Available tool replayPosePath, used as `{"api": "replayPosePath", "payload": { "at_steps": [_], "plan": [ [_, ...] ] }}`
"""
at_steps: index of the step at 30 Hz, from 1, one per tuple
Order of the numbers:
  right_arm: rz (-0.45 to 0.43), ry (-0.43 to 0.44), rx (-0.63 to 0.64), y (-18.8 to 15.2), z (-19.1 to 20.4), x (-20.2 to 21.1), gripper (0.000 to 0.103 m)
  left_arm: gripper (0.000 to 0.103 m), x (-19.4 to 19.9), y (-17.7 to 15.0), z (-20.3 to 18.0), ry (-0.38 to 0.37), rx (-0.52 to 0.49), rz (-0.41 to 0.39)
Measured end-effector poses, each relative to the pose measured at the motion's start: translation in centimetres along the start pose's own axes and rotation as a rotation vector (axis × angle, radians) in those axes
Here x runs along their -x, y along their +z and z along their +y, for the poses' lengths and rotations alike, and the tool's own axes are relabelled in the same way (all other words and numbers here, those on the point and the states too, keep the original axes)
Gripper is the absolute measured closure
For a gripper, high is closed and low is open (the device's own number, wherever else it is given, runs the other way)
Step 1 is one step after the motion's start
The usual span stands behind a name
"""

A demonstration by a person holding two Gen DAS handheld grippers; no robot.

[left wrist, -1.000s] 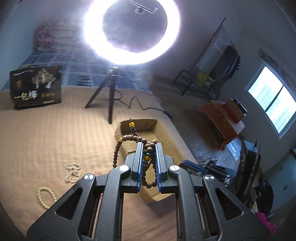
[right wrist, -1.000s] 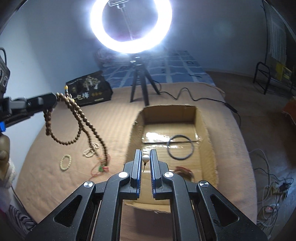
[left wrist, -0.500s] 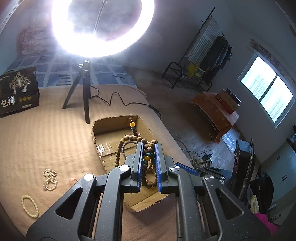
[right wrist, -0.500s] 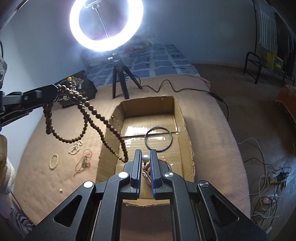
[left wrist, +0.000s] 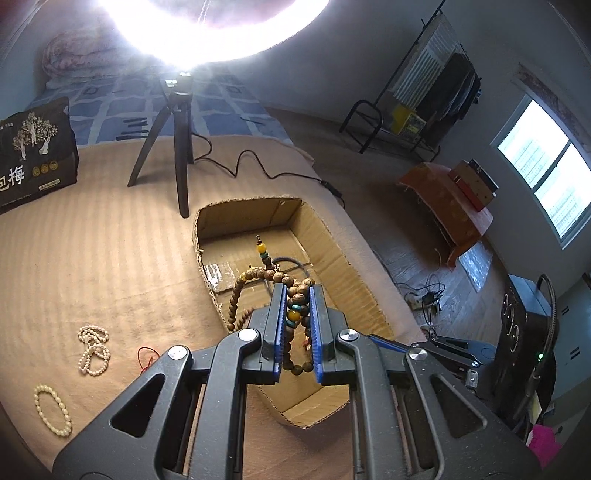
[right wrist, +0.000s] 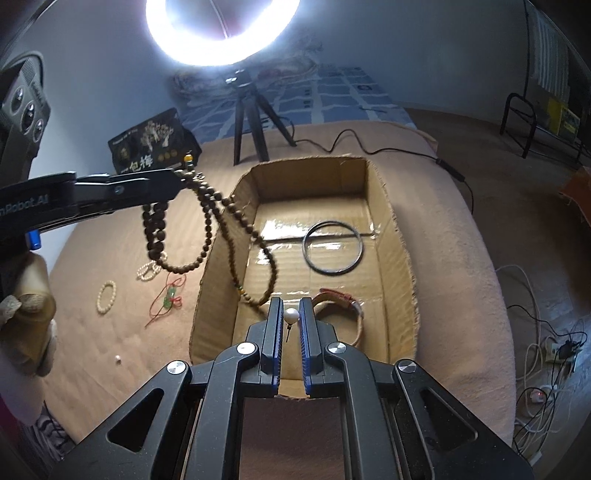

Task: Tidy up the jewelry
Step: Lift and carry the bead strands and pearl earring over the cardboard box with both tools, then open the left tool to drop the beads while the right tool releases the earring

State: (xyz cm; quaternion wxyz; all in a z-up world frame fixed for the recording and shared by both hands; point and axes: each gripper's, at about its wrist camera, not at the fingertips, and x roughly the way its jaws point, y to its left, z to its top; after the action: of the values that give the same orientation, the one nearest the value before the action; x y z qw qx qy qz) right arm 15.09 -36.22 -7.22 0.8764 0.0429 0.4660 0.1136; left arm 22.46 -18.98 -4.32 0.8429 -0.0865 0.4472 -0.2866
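I'm working in a home bedroom: a bed under a tan blanket, a folded quilt, a clothes rack by the window, 1 ring light.

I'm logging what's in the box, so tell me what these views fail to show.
- Left wrist view: the box floor is mostly behind the left gripper and its wooden bead necklace.
- Right wrist view: the watch is partly behind the right gripper; the speck on the blanket is too small to identify.

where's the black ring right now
The black ring lies flat on the floor of the cardboard box, toward its far right in the right wrist view, beyond the watch.
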Motion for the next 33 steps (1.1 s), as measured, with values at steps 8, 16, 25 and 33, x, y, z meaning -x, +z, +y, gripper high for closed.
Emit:
{"api": "replayPosePath", "payload": {
  "at_steps": [8,16,25,33],
  "plan": [
    [0.038,-0.001,0.015,-0.7,0.7,-1.1,0.096,0.093,-1.7,-0.7,-0.3,0.014,-0.016,0.034],
    [0.05,0.003,-0.005,-0.8,0.1,-1.4,0.096,0.092,-1.6,-0.6,0.0,0.009,-0.009,0.037],
    [0.058,-0.012,0.022,-0.9,0.6,-1.7,0.093,0.092,-1.4,-0.5,-0.3,0.006,-0.018,0.03],
    [0.041,-0.038,0.02,-0.9,0.5,-1.4,0.049,0.075,-1.2,-0.7,0.1,0.022,-0.005,0.031]
  ]
}}
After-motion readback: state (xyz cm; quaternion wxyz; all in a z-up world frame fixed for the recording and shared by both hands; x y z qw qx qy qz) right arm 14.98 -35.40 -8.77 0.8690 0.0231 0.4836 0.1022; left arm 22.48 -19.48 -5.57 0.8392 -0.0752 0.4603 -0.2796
